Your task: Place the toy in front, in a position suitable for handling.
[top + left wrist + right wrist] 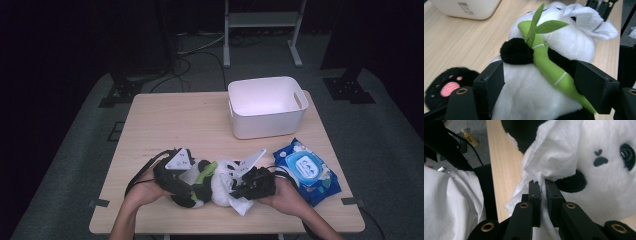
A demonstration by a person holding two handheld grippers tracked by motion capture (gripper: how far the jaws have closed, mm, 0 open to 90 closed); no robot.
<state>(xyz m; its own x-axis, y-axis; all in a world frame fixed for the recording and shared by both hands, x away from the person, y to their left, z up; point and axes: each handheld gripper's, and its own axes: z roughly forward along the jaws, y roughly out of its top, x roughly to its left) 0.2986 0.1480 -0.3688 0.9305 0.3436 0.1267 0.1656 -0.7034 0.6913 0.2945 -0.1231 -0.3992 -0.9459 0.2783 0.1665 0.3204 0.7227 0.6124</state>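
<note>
We find the panda toy (210,182) lying near the counter's (165,120) front edge, long axis along that edge, head toward the right tongs (543,182). Left tongs (539,82) clasp its belly; right tongs are clenched on a white wipe (554,157) against its face.

White bin (267,106) on table (175,120); blue wipes pack (306,171) beside
</note>
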